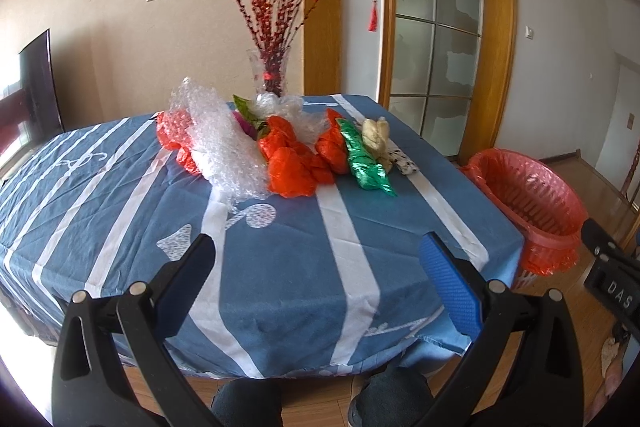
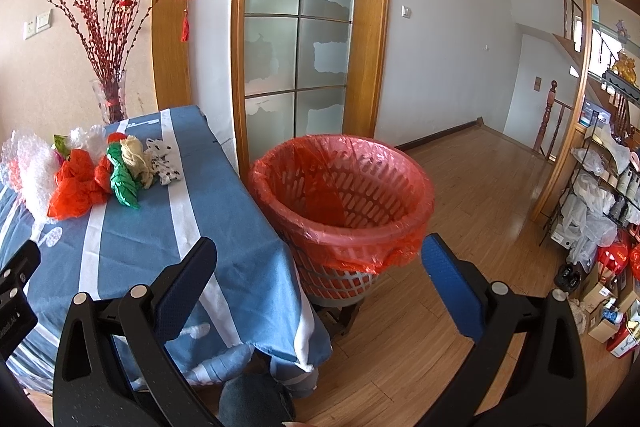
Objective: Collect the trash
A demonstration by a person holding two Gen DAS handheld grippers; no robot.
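A pile of trash lies on the far part of the blue striped tablecloth [image 1: 280,267]: clear bubble wrap [image 1: 220,147], crumpled orange plastic bags [image 1: 292,163], a green foil wrapper [image 1: 366,163] and cream and spotted paper [image 1: 376,135]. The pile shows at the left of the right wrist view, with the green wrapper [image 2: 124,183] foremost. A trash basket lined with an orange bag [image 2: 344,195] stands on the floor at the table's right edge [image 1: 532,195]. My left gripper [image 1: 316,247] is open and empty above the near tablecloth. My right gripper [image 2: 318,251] is open and empty in front of the basket.
A glass vase of red branches [image 1: 272,67] stands behind the pile. A glass-paned door [image 2: 296,67] is behind the basket. A cluttered shelf rack [image 2: 596,195] and boxes stand at the right on the wooden floor [image 2: 480,187]. A dark chair [image 1: 36,87] is at the left.
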